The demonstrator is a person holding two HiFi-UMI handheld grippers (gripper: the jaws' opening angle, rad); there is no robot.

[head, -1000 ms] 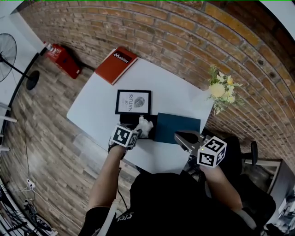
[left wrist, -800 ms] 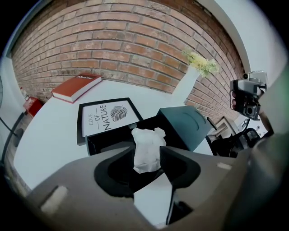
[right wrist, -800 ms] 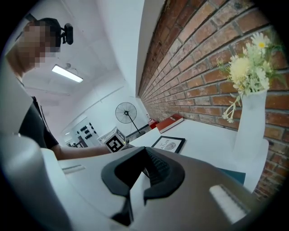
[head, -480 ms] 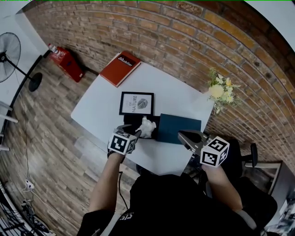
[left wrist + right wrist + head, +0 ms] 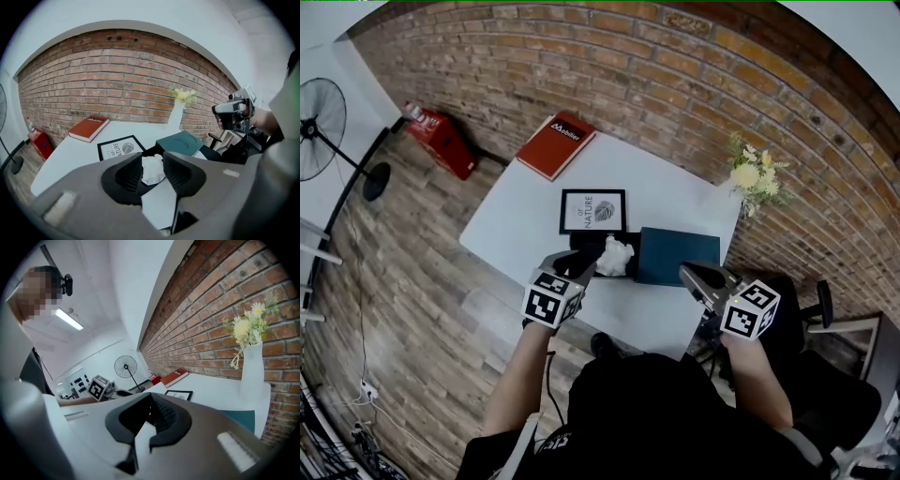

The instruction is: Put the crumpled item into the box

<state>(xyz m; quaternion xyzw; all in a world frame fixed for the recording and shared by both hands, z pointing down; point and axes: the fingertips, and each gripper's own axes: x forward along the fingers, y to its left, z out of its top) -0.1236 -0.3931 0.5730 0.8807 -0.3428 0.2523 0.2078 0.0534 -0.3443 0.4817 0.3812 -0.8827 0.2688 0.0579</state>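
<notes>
Head view: the white counter [image 5: 520,220] is carrying a black box [image 5: 584,243]. The crumpled item [image 5: 616,255], a white wad, is lying inside the box toward its right end, just beside a teal lid [image 5: 678,255] that is resting flat against the box. The left tool [image 5: 578,264] is hovering over the box's near left corner, apart from the wad. The right tool [image 5: 697,277] is hanging past the near edge of the lid, touching nothing. A framed print [image 5: 593,211] is lying just behind the box, with a red book [image 5: 556,145] at the far corner and a vase of flowers [image 5: 757,178] at the right edge. Left gripper view: the left tool's jaws are standing apart, having just been closing a little, and are gripping nothing. The wad [image 5: 152,169] is showing through the gap between them but is lying beyond and below, in the box, with neither pad pressing on it. The right tool [image 5: 234,112] is showing at the upper right. Right gripper view: the right tool's jaws are standing released and empty, with only bare counter showing between them. The vase [image 5: 253,373] is standing against the brick wall, and a fan [image 5: 125,366] is standing far off on the floor.
</notes>
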